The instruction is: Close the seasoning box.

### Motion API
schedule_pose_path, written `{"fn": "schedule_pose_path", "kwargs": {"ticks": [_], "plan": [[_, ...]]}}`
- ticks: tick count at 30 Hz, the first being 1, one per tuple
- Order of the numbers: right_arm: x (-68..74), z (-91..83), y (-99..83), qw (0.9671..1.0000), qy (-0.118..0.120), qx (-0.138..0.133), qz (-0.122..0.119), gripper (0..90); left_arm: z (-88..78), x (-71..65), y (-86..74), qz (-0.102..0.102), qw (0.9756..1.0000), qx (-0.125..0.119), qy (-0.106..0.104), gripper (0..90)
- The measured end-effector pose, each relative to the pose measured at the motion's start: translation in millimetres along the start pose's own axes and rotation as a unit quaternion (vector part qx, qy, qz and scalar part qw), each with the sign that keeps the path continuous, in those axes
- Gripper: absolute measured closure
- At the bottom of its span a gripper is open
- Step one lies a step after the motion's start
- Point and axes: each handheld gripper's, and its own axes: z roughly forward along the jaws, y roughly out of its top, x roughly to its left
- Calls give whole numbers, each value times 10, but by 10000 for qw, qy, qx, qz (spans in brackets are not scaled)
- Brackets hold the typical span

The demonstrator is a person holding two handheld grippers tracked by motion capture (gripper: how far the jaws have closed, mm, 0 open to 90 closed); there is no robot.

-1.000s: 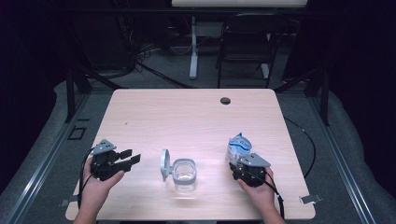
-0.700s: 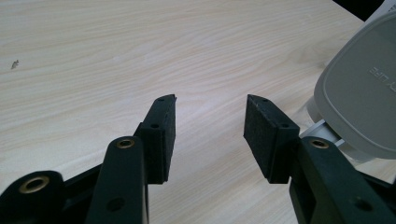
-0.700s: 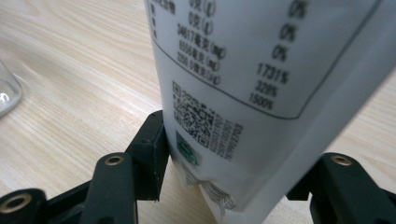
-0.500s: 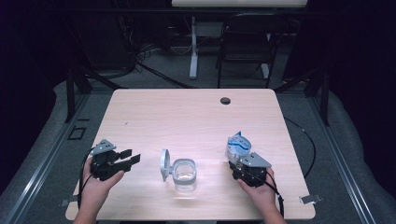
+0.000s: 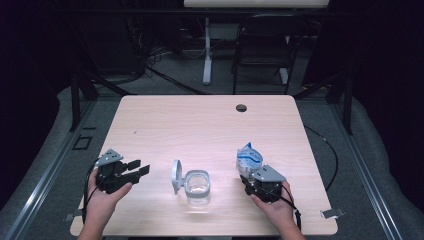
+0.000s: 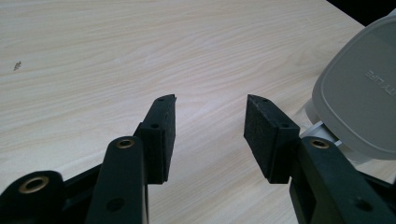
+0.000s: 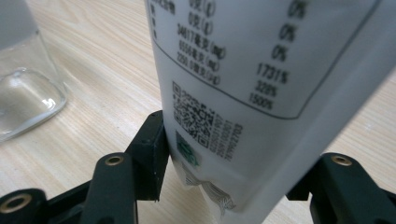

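A clear glass jar (image 5: 197, 186) stands at the table's near middle, its grey hinged lid (image 5: 176, 176) swung open to the left. My right gripper (image 5: 248, 176) is to the jar's right, shut on the lower end of a blue and white pouch (image 5: 249, 157) that stands upright. In the right gripper view the pouch's (image 7: 233, 93) printed white back sits between the jaws of the right gripper (image 7: 224, 161), and the jar (image 7: 23, 98) is at the left. My left gripper (image 5: 139, 170) rests left of the jar, open with nothing between its jaws. The left gripper (image 6: 210, 126) points toward the lid (image 6: 364, 107).
The light wooden table (image 5: 200, 125) has a dark cable hole (image 5: 241, 107) near its far edge. A chair (image 5: 265, 45) and a desk leg (image 5: 207, 50) stand beyond the table in the dark. A cable (image 5: 325, 150) runs off the table's right side.
My right gripper has risen a little with the pouch and drifted slightly left toward the jar. The left gripper and the jar have stayed put.
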Motion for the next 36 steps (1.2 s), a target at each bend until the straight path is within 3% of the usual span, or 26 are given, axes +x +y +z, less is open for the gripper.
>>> {"fn": "schedule_pose_path", "kwargs": {"ticks": [19, 23, 36], "plan": [[93, -62, 101, 9994, 32, -37, -335, 441, -36, 34, 3, -69, 10000, -63, 5, 538], [115, -92, 158, 9980, -29, 7, -633, 441, -53, 44, 5, -100, 9999, -77, 10, 538], [172, -144, 294, 9954, 76, -2, -955, 441, -70, 54, 7, -130, 9998, -134, 6, 538]]}}
